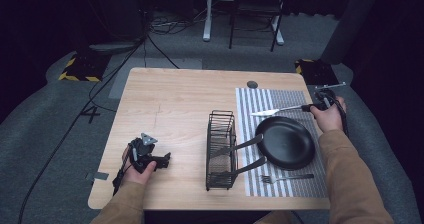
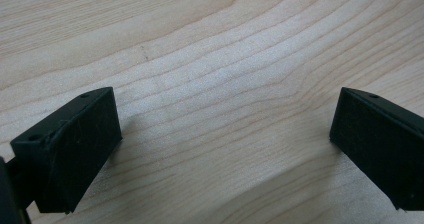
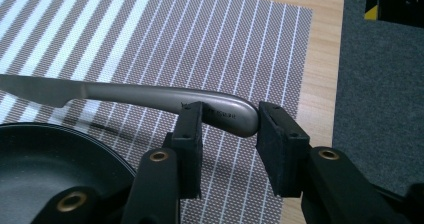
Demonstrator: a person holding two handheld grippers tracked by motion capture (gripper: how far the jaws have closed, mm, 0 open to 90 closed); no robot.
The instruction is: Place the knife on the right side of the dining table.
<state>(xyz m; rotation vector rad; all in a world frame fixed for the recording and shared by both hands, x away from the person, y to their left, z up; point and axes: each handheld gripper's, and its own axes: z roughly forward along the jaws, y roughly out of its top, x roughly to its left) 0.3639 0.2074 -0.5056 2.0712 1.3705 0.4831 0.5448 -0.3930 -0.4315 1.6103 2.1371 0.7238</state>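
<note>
a light wooden table (image 1: 175, 104) in a dark room. the right gripper (image 3: 227, 126) seems clamped on the handle end of a table knife (image 3: 150, 96), held over the striped placemat (image 3: 200, 44) just behind the black plate (image 1: 285, 142). the left gripper (image 2: 225, 134) rests on bare wood, jaws apart.

Both sleeves (image 1: 350, 184) are tan. The left gripper (image 1: 162, 160) is black, with a grey three-cornered plate and a trailing black cable. The right gripper (image 3: 227, 129) has black pads, screw holes and brass rivets.
</note>
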